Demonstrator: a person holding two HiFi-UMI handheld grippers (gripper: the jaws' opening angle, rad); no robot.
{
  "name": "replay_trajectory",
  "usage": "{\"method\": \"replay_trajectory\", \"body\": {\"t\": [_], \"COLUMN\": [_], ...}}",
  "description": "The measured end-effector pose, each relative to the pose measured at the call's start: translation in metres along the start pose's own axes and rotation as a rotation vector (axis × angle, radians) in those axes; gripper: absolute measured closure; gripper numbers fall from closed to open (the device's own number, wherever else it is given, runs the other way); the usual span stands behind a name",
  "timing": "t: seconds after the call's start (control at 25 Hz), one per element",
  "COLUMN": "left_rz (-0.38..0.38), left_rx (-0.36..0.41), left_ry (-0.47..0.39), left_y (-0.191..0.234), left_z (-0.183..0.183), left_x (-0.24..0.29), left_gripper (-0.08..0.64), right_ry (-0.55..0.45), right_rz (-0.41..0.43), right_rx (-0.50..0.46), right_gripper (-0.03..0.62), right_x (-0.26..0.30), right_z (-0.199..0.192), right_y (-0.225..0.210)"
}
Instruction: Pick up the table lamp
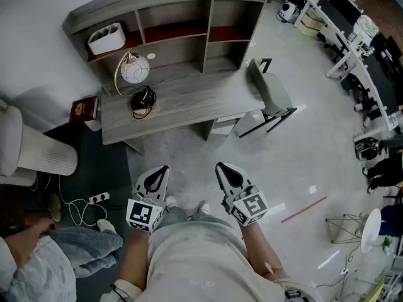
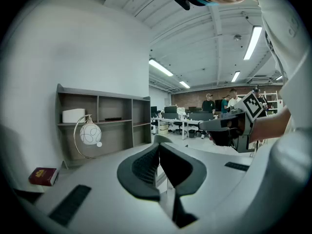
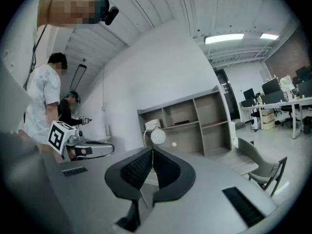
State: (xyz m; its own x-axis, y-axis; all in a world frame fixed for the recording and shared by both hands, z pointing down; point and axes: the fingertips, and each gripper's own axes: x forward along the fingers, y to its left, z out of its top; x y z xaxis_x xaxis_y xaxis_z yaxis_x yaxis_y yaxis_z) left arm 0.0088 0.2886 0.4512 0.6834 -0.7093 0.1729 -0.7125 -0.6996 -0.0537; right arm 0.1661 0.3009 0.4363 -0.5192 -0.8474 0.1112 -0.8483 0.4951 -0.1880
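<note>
Item: table lamp (image 1: pixel 134 70). It has a white globe shade hung inside a thin metal hoop, on a dark round base with a cord coiled at it. It stands upright, long axis vertical; the hoop rises from the base and curves over the top of the globe.

Location: left part of the desk (image 1: pixel 189 102), in front of the lower left bay of the shelf unit (image 1: pixel 170 17) fixed along the desk's back edge. It is directly below the white box (image 1: pixel 106 38) on the upper left shelf.

Neighbours: a red book (image 1: pixel 84 109) lies at the desk's left end, apart from the lamp. A grey chair (image 1: pixel 271 96) stands at the right end.

Left gripper (image 1: pixel 160 172): jaws pressed together with nothing between them. It is held roughly level over the floor, pointing toward the desk and well apart from the lamp.

Right gripper (image 1: pixel 223 168): jaws likewise together and empty. It is level beside the left one, with the lamp in line above its tips in the right gripper view and far off.

Other: a white power strip (image 1: pixel 97 198) lies on the floor at lower left.
</note>
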Motion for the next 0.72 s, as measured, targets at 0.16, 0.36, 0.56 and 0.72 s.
{"method": "replay_trajectory", "body": {"t": [0.16,0.36,0.56,0.72], "left_rz": [-0.012,-0.033,-0.037,-0.049], "left_rx": [-0.012,-0.011,-0.014,-0.033], "left_ry": [0.006,0.0,0.004,-0.015], "left_y": [0.009,0.029,0.059,0.089], "left_z": [-0.005,-0.007,-0.013,-0.019], "left_x": [-0.01,-0.017,-0.03,-0.038], "left_gripper": [0.543,0.543,0.543,0.543], "right_ry": [0.019,0.03,0.008,0.007], "right_rz": [0.007,-0.011,-0.021,-0.044], "right_rx": [0.002,0.005,0.025,0.046], "right_gripper": [0.558,0.558,0.557,0.557], "right_x": [0.011,0.029,0.054,0.081], "right_z": [-0.001,-0.003,0.001,-0.001], "right_y": [0.016,0.03,0.049,0.059]}}
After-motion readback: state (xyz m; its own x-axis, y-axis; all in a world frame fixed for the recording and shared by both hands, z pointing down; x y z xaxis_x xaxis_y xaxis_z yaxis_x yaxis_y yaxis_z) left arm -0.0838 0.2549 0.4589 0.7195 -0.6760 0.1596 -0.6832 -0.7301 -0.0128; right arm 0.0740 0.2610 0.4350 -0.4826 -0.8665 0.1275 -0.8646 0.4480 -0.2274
